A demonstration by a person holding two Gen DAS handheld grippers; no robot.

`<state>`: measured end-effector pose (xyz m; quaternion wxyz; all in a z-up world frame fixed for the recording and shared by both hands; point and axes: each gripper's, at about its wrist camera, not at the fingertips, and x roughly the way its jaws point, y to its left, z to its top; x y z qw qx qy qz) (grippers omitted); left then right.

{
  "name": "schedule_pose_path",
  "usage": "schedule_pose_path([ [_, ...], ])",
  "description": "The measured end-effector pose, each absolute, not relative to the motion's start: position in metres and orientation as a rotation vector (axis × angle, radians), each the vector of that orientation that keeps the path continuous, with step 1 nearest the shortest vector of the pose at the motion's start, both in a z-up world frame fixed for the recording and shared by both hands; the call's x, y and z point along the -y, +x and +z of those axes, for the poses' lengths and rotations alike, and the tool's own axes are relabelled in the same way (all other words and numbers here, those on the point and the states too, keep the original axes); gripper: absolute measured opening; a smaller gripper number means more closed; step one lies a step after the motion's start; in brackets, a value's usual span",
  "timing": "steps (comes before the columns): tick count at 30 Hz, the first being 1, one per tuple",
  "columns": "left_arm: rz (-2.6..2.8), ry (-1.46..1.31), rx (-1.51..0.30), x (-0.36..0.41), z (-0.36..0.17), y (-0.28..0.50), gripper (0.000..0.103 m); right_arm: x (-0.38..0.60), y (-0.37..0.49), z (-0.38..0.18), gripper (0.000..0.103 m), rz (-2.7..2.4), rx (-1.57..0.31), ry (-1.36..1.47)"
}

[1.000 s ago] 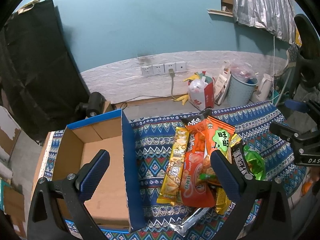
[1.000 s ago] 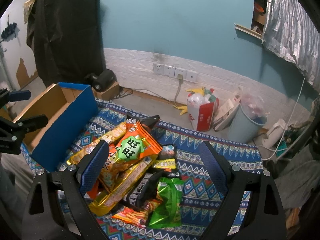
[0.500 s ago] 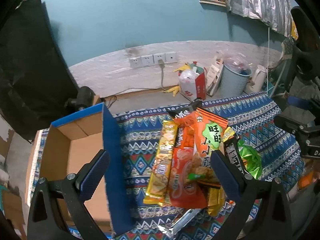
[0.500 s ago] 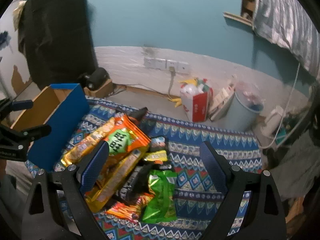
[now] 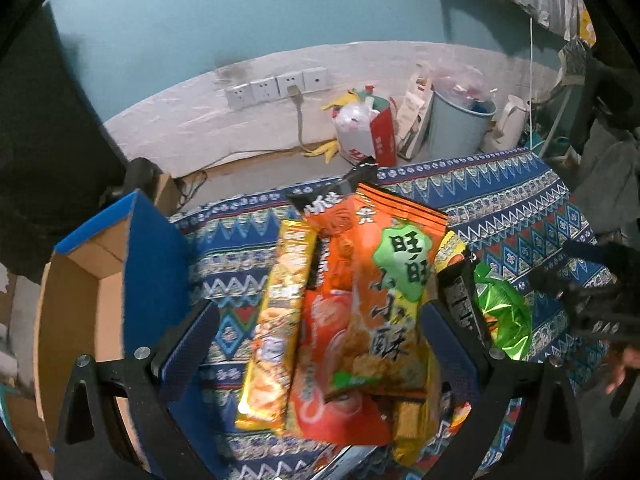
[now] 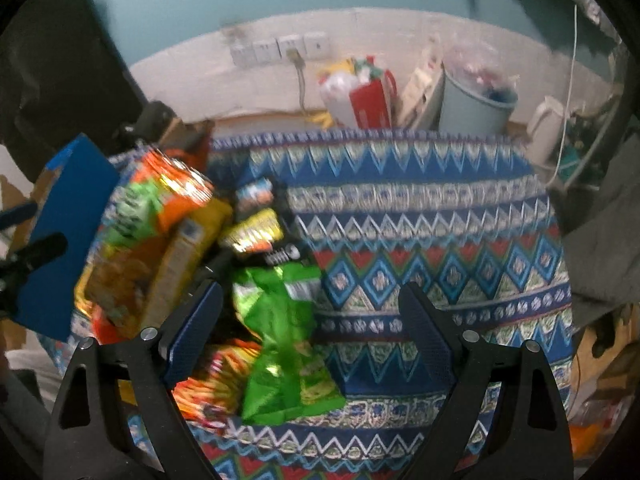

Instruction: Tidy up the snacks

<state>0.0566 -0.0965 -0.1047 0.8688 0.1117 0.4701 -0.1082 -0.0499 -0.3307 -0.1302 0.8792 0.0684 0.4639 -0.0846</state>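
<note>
A heap of snack packets lies on a patterned blue cloth (image 5: 516, 216). In the left wrist view my left gripper (image 5: 320, 340) hangs open over the heap, its fingers either side of an orange packet with a green label (image 5: 394, 292), a long yellow packet (image 5: 276, 328) and a red-orange packet (image 5: 328, 364). An open blue cardboard box (image 5: 152, 264) stands to the left. In the blurred right wrist view my right gripper (image 6: 310, 328) is open above a green packet (image 6: 280, 340), with the heap (image 6: 160, 232) to its left and the box (image 6: 64, 216) beyond.
Behind the cloth on the floor stand a red and white bag (image 5: 370, 136), a pale blue bin (image 5: 460, 124) and a white kettle (image 5: 508, 124). Wall sockets (image 5: 276, 86) with a plugged cable sit on the white wall strip. The right gripper (image 5: 596, 300) shows at the left view's right edge.
Both grippers have come down and closer to the heap; the packets look larger. The left view has swung right, away from the box. The right view has moved over the green packet.
</note>
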Motion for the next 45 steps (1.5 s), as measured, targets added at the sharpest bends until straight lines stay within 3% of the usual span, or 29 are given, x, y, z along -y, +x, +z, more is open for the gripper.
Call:
schedule_pose_path([
  [12, -0.251, 0.225, -1.09, 0.112, -0.143, 0.081, 0.102, 0.329, -0.04, -0.187, 0.089, -0.114, -1.104, 0.124],
  [16, -0.251, 0.228, -1.129, 0.115, -0.158, 0.086, 0.102, 0.328, -0.035, -0.198, 0.084, -0.103, -1.119, 0.127],
  [18, -0.262, 0.214, -1.144, 0.115, -0.163, 0.088, 0.097, 0.328, -0.034, -0.204, 0.078, -0.094, -1.134, 0.132],
  [21, -0.291, 0.169, -1.175, 0.113, -0.168, 0.09, 0.08, 0.325, -0.029, -0.212, 0.066, -0.086, -1.156, 0.135],
  [25, -0.322, 0.15, -1.194, 0.112, -0.17, 0.086, 0.048, 0.321, -0.028, -0.216, 0.05, -0.084, -1.155, 0.1],
  [29, -0.324, 0.158, -1.162, 0.112, -0.166, 0.082, 0.041, 0.317, -0.026, -0.212, 0.036, -0.102, -1.137, 0.086],
  [34, -0.317, 0.164, -1.106, 0.109, -0.154, 0.077, 0.035, 0.317, -0.029, -0.182, 0.036, -0.135, -1.08, 0.059],
  [45, -0.301, 0.106, -0.998, 0.088, -0.116, 0.067, 0.035, 0.31, -0.033, -0.134, 0.034, -0.168, -0.906, 0.013],
])
